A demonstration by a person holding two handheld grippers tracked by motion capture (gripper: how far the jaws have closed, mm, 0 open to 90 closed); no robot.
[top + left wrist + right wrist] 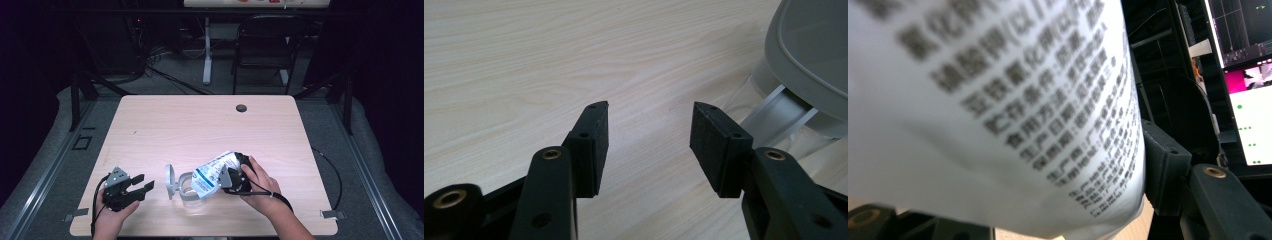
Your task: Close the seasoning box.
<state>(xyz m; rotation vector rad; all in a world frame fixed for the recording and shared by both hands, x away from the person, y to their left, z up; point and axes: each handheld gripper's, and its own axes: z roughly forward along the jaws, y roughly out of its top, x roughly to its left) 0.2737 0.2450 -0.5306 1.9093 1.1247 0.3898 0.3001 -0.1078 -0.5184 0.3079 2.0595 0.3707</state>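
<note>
In the high view, our right gripper pinches a white pouch, tilted over the open clear jar near the counter front; pouring seems in progress. In the left gripper view, our left gripper is spread, empty, beside the jar's grey lid. In the right gripper view, the pouch's printed side sits between the jaws.

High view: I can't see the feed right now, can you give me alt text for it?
The right gripper holds a white and blue printed bag tilted, mouth down, over a clear container with a grey flip lid standing open, near the front of a light wooden table. The left gripper rests open beside it, holding nothing.
</note>
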